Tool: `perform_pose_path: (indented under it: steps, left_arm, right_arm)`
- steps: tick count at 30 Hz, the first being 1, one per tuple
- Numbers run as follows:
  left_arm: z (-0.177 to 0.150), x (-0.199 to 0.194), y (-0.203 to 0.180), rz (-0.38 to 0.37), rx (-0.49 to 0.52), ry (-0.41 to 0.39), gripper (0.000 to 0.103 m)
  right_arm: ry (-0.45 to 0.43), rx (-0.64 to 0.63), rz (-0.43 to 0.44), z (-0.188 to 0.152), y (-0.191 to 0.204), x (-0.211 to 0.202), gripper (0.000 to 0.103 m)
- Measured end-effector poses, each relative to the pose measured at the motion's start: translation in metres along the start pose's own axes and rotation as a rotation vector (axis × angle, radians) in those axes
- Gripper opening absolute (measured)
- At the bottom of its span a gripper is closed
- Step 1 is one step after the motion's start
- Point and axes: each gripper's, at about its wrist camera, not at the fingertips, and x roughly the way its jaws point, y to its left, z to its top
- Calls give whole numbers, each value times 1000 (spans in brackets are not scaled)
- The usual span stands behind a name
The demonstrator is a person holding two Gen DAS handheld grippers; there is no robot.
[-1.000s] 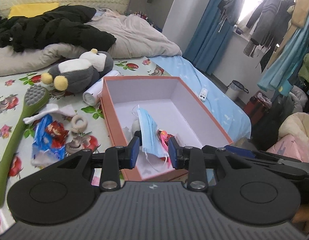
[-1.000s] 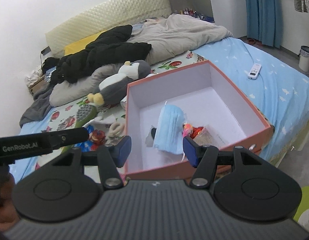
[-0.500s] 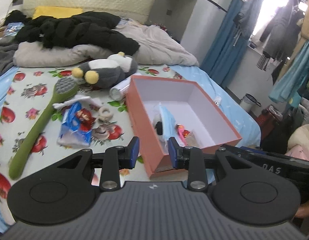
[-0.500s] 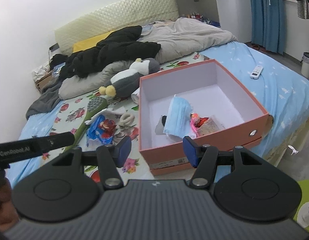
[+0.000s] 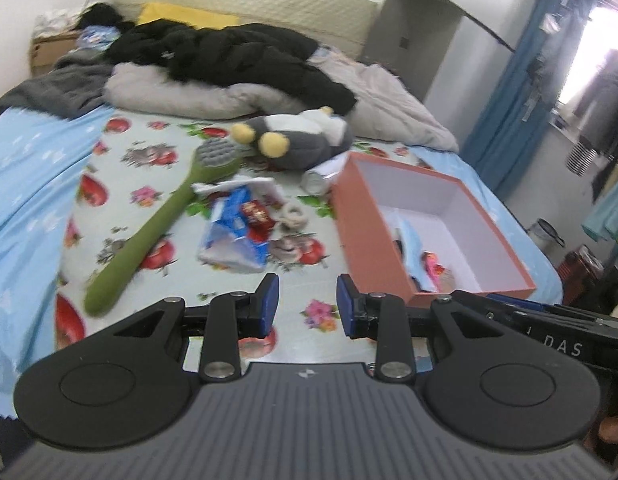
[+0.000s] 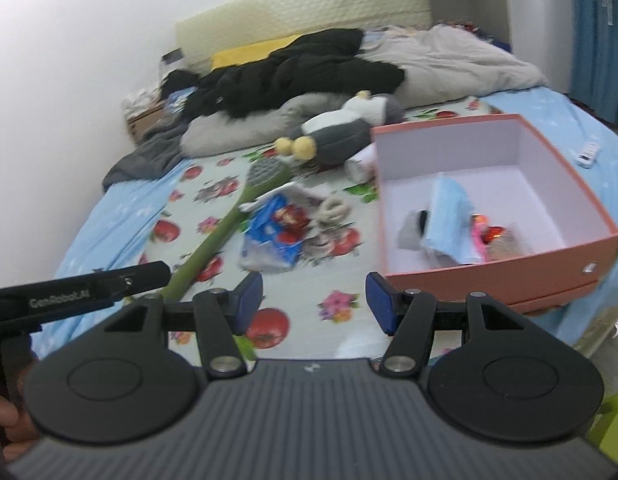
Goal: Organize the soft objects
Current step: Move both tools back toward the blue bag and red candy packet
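Messy floral bedsheet (image 5: 121,196), both the left gripper (image 5: 303,304) and right gripper (image 6: 315,300) hanging open and empty, so probably between picks — I'd grab the penguin plush (image 5: 299,142) at frame center for the orange box (image 5: 365,236).

On the bed (image 5: 37,168), the box (image 5: 365,240) sits at three o'clock with a face mask (image 6: 449,216) inside it. At twelve o'clock lies the plush toy (image 5: 305,140), a pile of clothes (image 5: 237,56) behind it. The long brush (image 5: 157,224) stretches at nine o'clock, the snack packet (image 5: 237,232) between brush and box.
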Motion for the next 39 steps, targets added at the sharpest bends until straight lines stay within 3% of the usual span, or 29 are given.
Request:
perform_pose_path:
  steps: [9, 25, 29, 39]
  left_arm:
    - [6, 23, 40, 49, -86, 29, 37]
    - [44, 158, 74, 54, -91, 138, 37]
    - [55, 192, 85, 63, -76, 143, 53]
    - [70, 264, 98, 62, 3, 171, 53]
  right_arm:
    - [80, -14, 52, 12, 17, 39, 60]
    - [228, 5, 67, 64, 12, 165, 59]
    - [279, -15, 72, 74, 10, 211, 59]
    - [358, -21, 94, 92, 8, 307, 59]
